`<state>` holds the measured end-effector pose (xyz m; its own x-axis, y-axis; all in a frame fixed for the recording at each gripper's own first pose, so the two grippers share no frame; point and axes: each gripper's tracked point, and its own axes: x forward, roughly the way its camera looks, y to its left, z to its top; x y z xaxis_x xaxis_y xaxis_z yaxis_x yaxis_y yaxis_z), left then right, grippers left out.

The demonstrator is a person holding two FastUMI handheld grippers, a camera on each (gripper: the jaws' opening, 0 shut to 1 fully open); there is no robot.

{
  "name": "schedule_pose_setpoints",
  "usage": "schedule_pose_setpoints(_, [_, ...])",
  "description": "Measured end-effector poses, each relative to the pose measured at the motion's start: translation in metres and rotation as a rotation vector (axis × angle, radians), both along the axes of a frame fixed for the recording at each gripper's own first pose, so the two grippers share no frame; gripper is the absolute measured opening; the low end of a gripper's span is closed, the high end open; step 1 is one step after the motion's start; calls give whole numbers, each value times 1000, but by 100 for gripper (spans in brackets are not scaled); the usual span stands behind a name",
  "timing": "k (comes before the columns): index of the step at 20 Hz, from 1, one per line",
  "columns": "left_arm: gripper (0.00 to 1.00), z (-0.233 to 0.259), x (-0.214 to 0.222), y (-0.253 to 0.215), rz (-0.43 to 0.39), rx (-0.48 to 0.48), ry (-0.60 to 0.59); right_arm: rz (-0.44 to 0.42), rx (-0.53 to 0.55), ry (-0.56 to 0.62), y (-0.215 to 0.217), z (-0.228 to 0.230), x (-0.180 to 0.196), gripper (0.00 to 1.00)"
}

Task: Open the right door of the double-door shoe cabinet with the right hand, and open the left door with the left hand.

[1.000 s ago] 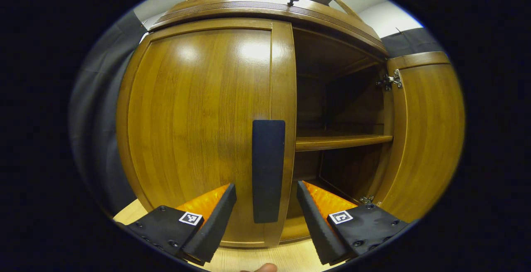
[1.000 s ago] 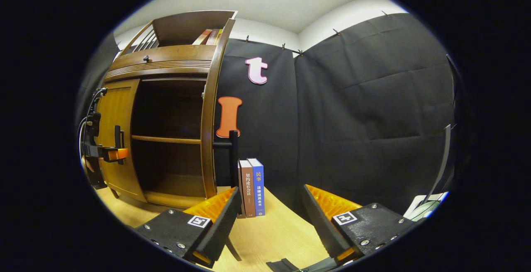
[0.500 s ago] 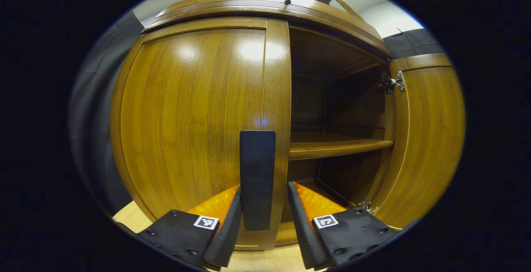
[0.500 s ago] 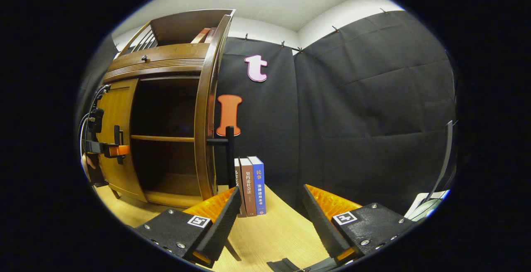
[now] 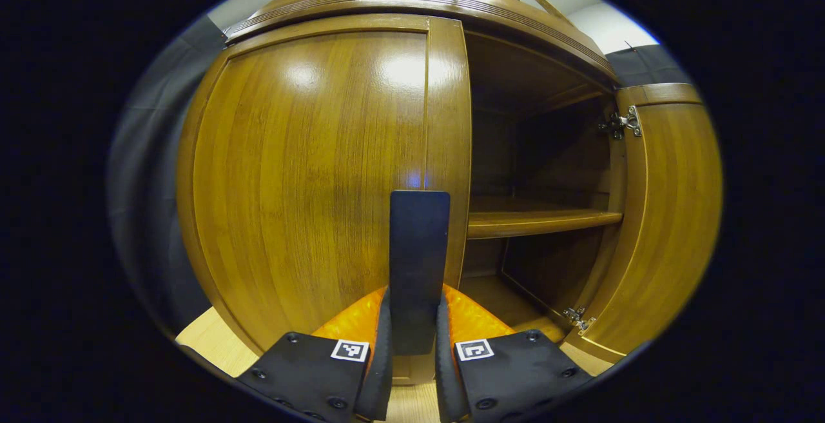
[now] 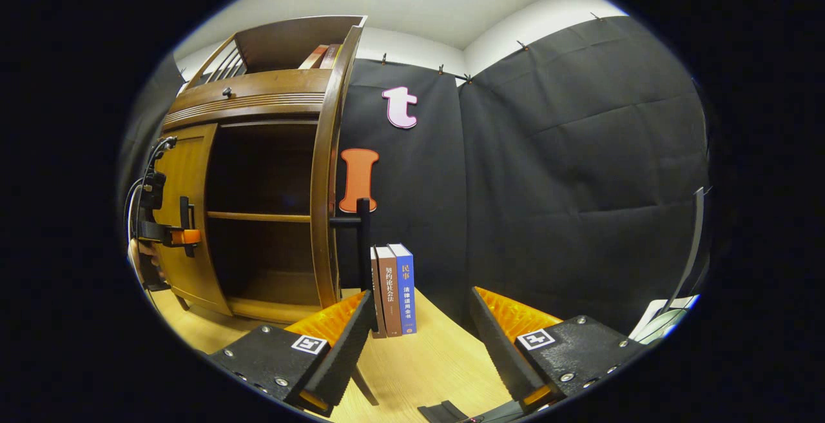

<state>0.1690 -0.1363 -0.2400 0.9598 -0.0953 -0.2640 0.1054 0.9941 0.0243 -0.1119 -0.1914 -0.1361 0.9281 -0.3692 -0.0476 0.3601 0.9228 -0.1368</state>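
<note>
Since a second ago we are closing the left tongs (image 5: 412,345) onto the left door's handle (image 5: 419,262), now clamped; the right door (image 6: 324,178) is standing open beyond our spread right tongs (image 6: 419,339).

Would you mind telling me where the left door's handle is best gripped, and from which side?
Grip the handle on its lower half, coming straight at the left door from the front. It is an upright flat bar standing off the door's free edge, so jaws closing across its width fit, as the left gripper does now.
</note>
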Motion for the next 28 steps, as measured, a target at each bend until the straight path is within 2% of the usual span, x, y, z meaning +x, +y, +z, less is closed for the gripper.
schedule_pose_setpoints(4, [27, 2, -14, -2, -34, -7, 8, 0, 1, 0, 4, 2, -3, 92])
schedule_pose_setpoints(9, [27, 8, -34, 2, -61, -13, 3, 7, 3, -5, 13, 10, -9, 91])
schedule_pose_setpoints(10, [27, 9, -37, 1, -67, -16, 7, 7, 2, -7, 15, 12, -10, 100])
schedule_pose_setpoints(13, [27, 11, -51, 5, -80, -18, 14, 10, -6, -15, 23, 19, -14, 100])
schedule_pose_setpoints(14, [27, 14, -59, 8, -86, -15, 14, 13, -8, -18, 25, 21, -15, 80])
schedule_pose_setpoints(15, [27, 16, -66, 11, -89, -19, 14, 16, -10, -22, 28, 24, -16, 100])
schedule_pose_setpoints(28, [27, 31, -130, 43, -120, -37, 7, 113, 0, -30, 75, 43, -18, 100])
